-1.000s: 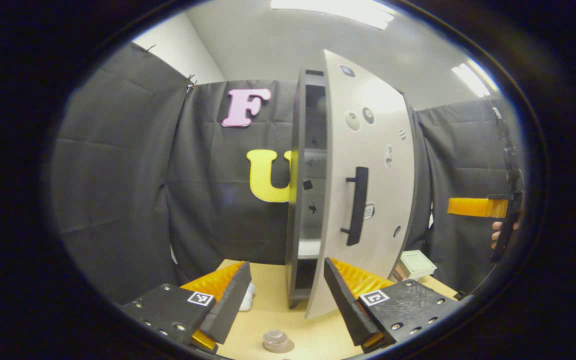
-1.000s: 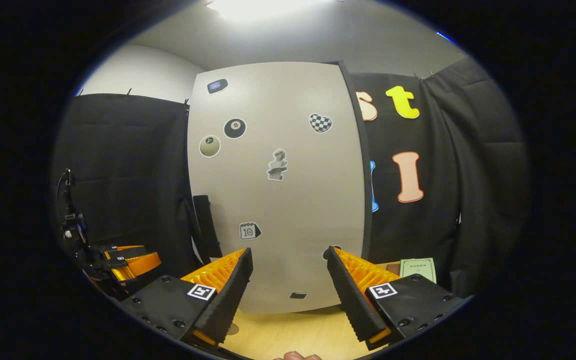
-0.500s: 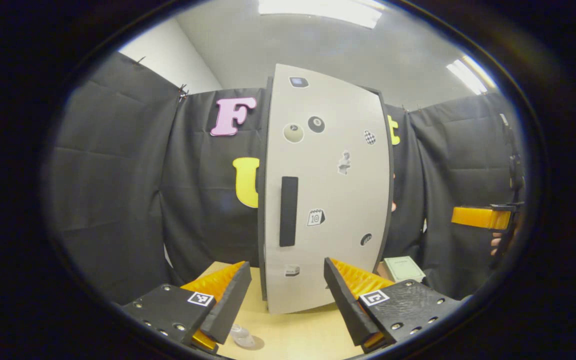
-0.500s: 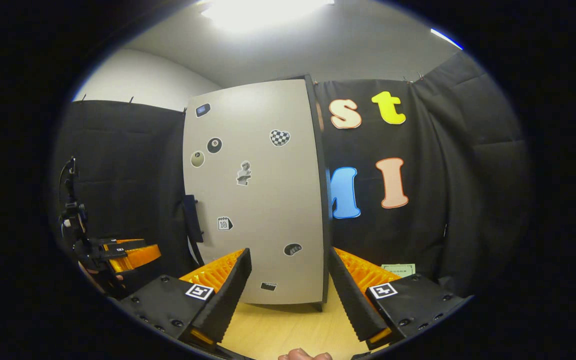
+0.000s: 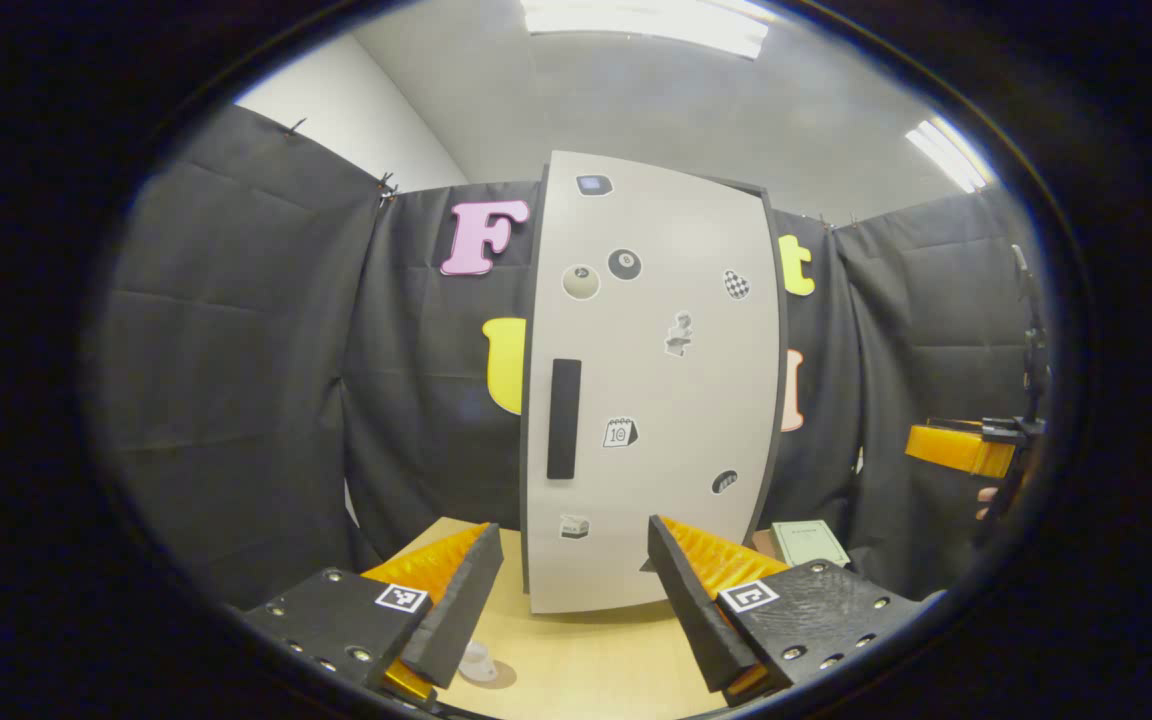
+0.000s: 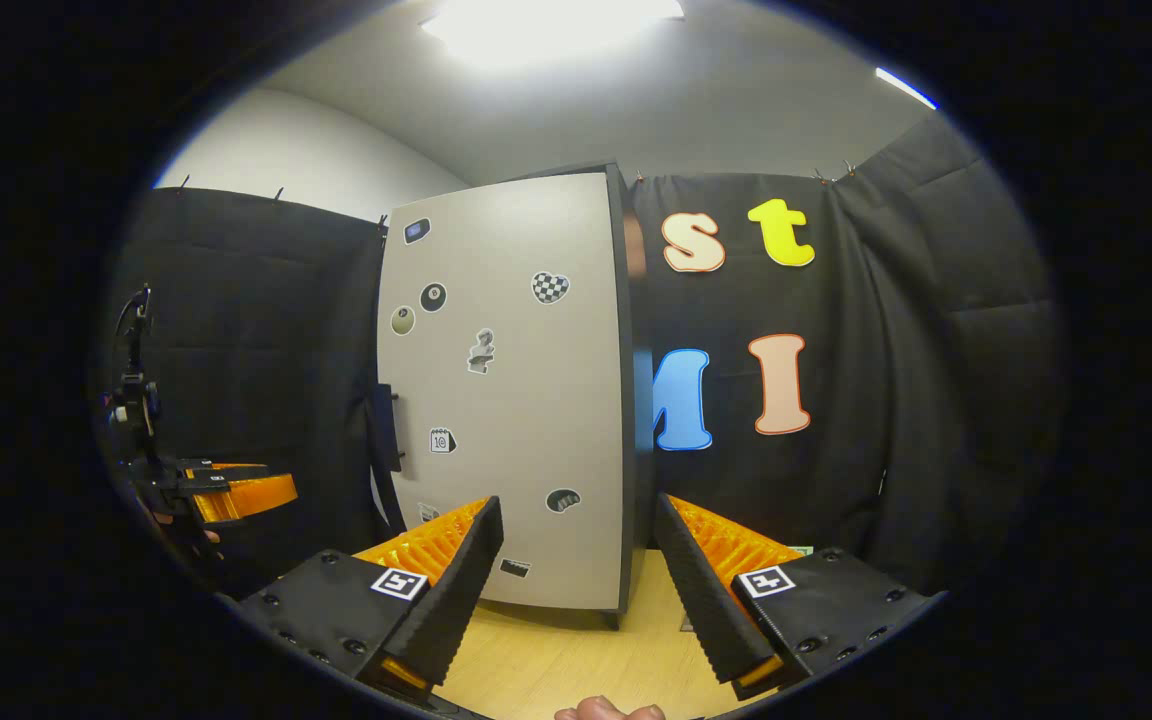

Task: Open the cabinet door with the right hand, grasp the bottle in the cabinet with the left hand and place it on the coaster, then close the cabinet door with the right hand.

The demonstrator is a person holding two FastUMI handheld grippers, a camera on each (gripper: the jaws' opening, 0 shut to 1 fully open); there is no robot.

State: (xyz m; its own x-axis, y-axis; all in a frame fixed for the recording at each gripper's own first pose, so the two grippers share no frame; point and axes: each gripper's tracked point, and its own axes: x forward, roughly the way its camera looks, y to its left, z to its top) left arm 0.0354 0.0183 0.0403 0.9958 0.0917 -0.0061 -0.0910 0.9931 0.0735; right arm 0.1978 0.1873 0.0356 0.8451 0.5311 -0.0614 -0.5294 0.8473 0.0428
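The left tongs (image 5: 576, 590) stand open and empty, their two orange-faced fingers spread wide above the near edge of the worktop (image 5: 586, 670). The right tongs (image 6: 576, 590) are open and empty too, hovering over the near part of the worktop and well apart from anything; a bit of the person's hand (image 6: 608, 711) shows at the bottom of the right gripper view.

Just beyond the left tongs, near the worktop's front edge, sits a small pale bottle (image 5: 477, 662) on what seems to be the coaster, though that patch is too small and too hidden by the left finger to be sure. Farther back, toward the rear of the worktop, stands the cabinet (image 6: 626, 400) with its cabinet door (image 5: 651, 380) lying flush against the frame, its black handle (image 5: 563, 418) on the door's left side, and stickers scattered across the panel. A green notebook (image 5: 808, 541) lies beside the cabinet toward the worktop's right edge.

Judged from this, the task looks essentially finished: door shut, bottle out. The remaining risks are small. If the door is merely resting and not latched, it could swing open again. And the left tongs hang close above the bottle, so a careless drop or sideways sweep of them could tip it or knock it off its spot.
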